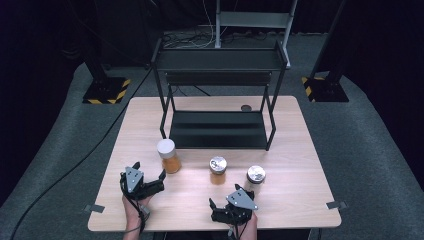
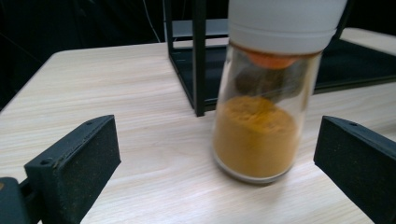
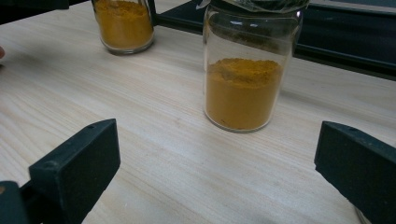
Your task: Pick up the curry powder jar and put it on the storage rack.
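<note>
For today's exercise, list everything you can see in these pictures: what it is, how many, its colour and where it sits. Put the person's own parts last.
Table: one, light wood, centre of the high view.
Shelf rack: one, black metal, two tiers, back half of the table.
White-capped jar: one, clear glass with orange powder, front left of the rack.
Metal-lidded jars: two, clear glass with orange-brown powder, middle and right.
Stand bases: two, black with yellow stripes, on the grey floor.
Left tool: one, black, open, near the white-capped jar.
Right tool: one, black, open, before the middle jar.

Both grippers' fingers (image 2: pixel 70 163) wide apart
</note>
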The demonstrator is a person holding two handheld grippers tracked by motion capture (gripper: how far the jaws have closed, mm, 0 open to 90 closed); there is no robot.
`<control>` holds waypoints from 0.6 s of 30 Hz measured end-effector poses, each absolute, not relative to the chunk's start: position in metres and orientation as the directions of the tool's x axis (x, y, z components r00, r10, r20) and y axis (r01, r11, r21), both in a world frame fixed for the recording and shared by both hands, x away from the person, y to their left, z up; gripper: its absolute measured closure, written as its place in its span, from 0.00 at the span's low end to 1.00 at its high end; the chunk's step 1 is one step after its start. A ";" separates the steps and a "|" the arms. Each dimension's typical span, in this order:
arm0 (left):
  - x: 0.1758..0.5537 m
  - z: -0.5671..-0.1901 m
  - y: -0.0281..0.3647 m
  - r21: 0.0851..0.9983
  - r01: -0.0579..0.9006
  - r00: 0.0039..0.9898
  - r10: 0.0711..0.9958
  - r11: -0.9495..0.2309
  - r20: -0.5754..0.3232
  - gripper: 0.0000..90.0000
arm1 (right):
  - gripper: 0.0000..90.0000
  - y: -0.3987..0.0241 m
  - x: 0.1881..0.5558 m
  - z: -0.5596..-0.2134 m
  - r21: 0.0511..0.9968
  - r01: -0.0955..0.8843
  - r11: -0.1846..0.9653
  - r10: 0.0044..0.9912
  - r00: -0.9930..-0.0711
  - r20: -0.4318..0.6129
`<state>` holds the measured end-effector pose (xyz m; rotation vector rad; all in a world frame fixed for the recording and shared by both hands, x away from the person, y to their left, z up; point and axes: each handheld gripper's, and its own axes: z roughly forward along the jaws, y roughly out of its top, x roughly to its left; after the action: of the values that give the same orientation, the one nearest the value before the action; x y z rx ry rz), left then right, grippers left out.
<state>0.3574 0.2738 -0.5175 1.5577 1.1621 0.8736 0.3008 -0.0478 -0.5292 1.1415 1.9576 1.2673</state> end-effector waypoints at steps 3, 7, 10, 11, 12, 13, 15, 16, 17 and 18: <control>0.361 -0.509 0.268 0.957 0.275 0.297 0.955 -0.091 0.006 0.00 | 0.00 -0.047 0.300 -0.529 0.912 0.357 0.202 0.870 -0.494 0.000; 0.364 -0.502 0.264 0.959 0.275 0.284 0.959 -0.076 -0.006 0.00 | 0.00 -0.048 0.300 -0.530 0.913 0.352 0.206 0.866 -0.500 -0.003; 0.366 -0.499 0.261 0.959 0.275 0.271 0.962 -0.071 -0.007 0.00 | 0.00 -0.047 0.299 -0.530 0.912 0.348 0.215 0.864 -0.504 -0.011; 0.368 -0.499 0.259 0.958 0.280 0.277 0.961 -0.069 -0.012 0.00 | 0.00 -0.047 0.299 -0.530 0.912 0.348 0.216 0.864 -0.504 -0.012; 0.368 -0.499 0.257 0.957 0.281 0.279 0.960 -0.071 -0.011 0.00 | 0.00 -0.047 0.299 -0.530 0.915 0.343 0.215 0.863 -0.506 -0.013; 0.369 -0.499 0.255 0.957 0.281 0.281 0.960 -0.079 -0.004 0.00 | 0.00 -0.047 0.298 -0.530 0.916 0.339 0.213 0.862 -0.506 -0.013; 0.372 -0.498 0.252 0.956 0.283 0.282 0.960 -0.079 -0.004 0.00 | 0.00 -0.048 0.298 -0.530 0.916 0.340 0.212 0.861 -0.509 -0.011; 0.373 -0.498 0.251 0.956 0.283 0.283 0.959 -0.077 -0.006 0.00 | 0.00 -0.047 0.299 -0.530 0.915 0.342 0.215 0.860 -0.510 -0.011; 0.374 -0.497 0.250 0.957 0.282 0.283 0.959 -0.075 -0.008 0.00 | 0.00 -0.047 0.299 -0.530 0.915 0.341 0.218 0.859 -0.512 -0.014; 0.375 -0.497 0.249 0.957 0.282 0.283 0.959 -0.074 -0.009 0.00 | 0.00 -0.047 0.298 -0.530 0.916 0.337 0.217 0.859 -0.511 -0.015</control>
<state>0.3749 0.2492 -0.4970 1.5669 1.1800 0.8630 0.2982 -0.0472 -0.5299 1.1018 1.9601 1.2701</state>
